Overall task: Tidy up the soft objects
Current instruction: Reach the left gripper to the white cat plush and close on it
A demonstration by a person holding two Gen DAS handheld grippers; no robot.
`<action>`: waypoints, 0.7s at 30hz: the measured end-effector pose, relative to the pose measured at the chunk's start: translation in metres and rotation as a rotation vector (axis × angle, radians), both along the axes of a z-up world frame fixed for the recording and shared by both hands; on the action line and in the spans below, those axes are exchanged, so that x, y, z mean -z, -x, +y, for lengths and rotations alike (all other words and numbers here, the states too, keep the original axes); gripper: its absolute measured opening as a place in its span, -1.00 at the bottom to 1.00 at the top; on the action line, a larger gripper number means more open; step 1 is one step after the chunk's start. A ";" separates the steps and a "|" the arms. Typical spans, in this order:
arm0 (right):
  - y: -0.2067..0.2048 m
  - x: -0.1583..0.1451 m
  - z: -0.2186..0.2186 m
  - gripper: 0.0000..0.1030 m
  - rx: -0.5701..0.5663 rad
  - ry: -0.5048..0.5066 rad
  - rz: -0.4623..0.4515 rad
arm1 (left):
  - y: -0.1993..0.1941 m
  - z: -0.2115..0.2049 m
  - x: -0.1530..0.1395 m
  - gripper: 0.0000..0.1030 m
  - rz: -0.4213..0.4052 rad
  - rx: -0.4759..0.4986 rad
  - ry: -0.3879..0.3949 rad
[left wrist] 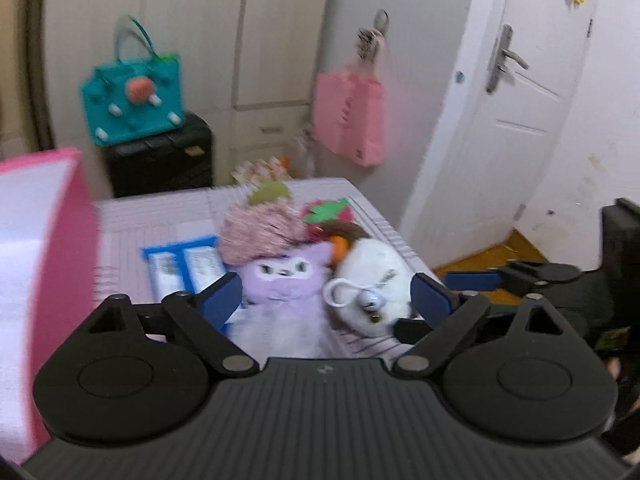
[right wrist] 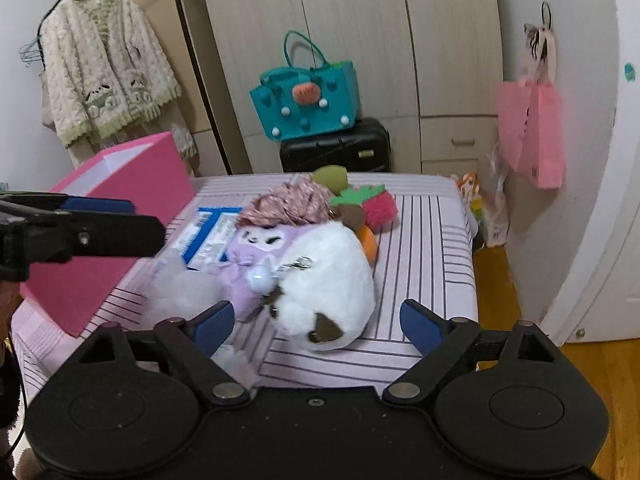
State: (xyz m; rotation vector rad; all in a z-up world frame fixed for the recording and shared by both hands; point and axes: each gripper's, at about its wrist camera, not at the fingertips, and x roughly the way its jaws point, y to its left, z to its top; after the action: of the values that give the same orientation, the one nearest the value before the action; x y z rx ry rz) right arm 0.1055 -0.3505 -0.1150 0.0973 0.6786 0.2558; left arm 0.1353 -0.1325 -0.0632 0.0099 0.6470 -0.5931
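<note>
Soft toys: you are facing a heap of plush on a striped bed [right wrist: 424, 240]; a white plush [right wrist: 332, 280] is lying nearest you, touching a purple plush [right wrist: 256, 248].
Behind them: a pink knitted piece [right wrist: 284, 204] and a red strawberry toy [right wrist: 376, 204] are leaning on the heap, likely gathered for sorting.
Under the heap: a blue-edged packet [right wrist: 212, 232] is sticking out beside the purple plush.
Pink box [right wrist: 120, 216]: it is standing open at the bed's left edge, probably the place the toys are going.
Right gripper [right wrist: 316, 320]: you are holding its fingers released, framing the white plush without touching it.
Left gripper [left wrist: 324, 300]: its fingers are spread too, empty, hovering over the purple and white plush.
Room: a teal bag [right wrist: 308, 100] is sitting on a black suitcase [right wrist: 336, 148].
</note>
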 end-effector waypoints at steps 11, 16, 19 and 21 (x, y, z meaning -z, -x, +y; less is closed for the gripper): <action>-0.021 0.019 -0.004 0.65 -0.067 -0.052 0.013 | -0.053 -0.049 0.038 0.44 0.167 0.111 0.044; -0.026 0.028 -0.006 0.39 -0.076 -0.065 0.016 | -0.070 -0.058 0.053 0.26 0.226 0.110 0.030; -0.024 0.029 -0.007 0.37 -0.087 -0.067 0.001 | -0.072 -0.059 0.057 0.19 0.267 0.130 0.055; -0.020 0.032 -0.008 0.36 -0.095 -0.056 -0.009 | -0.072 -0.061 0.059 0.17 0.273 0.136 0.057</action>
State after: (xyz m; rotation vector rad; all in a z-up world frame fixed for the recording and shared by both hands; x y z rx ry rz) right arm 0.1255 -0.3583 -0.1466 0.1172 0.6678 0.3661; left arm 0.2076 -0.1935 -0.1225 -0.0825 0.8988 -0.7511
